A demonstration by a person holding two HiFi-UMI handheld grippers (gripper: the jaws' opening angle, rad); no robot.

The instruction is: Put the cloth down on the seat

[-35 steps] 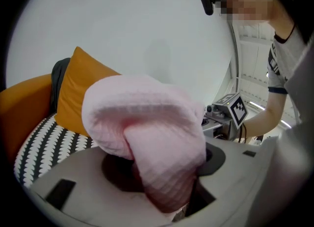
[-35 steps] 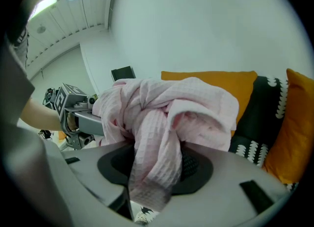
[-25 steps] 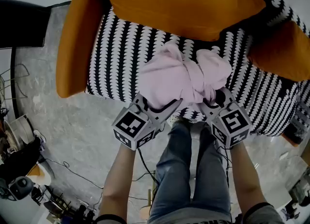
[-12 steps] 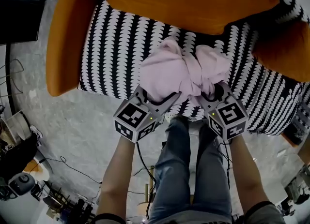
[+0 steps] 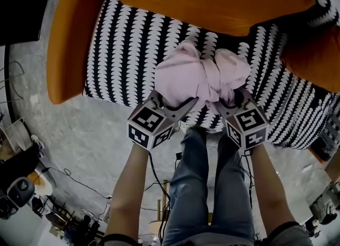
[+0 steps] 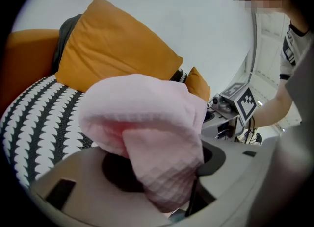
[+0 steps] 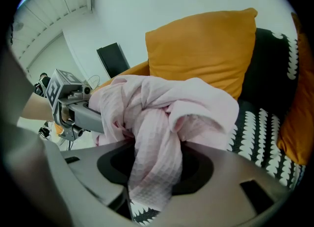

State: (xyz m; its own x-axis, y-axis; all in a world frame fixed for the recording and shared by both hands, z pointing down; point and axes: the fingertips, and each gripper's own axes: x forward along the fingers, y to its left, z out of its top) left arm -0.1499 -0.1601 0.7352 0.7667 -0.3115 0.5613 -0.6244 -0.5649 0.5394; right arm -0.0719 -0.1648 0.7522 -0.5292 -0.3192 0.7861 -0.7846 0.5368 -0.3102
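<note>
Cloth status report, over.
Both shut on cloth: left gripper, right gripper. It hangs bunched over seat front, not released. Only cushion behind, no obstruction.

The left forearm [image 5: 126, 186] and right forearm [image 5: 270, 186] reach forward side by side, the left gripper [image 5: 178, 105] and right gripper [image 5: 231, 102] tilted down, each clamped on the cloth [image 5: 202, 75].

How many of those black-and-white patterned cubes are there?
2. One on each side: the left cube and the right cube, both at the near edge of the pink cloth. None looks hidden.
</note>
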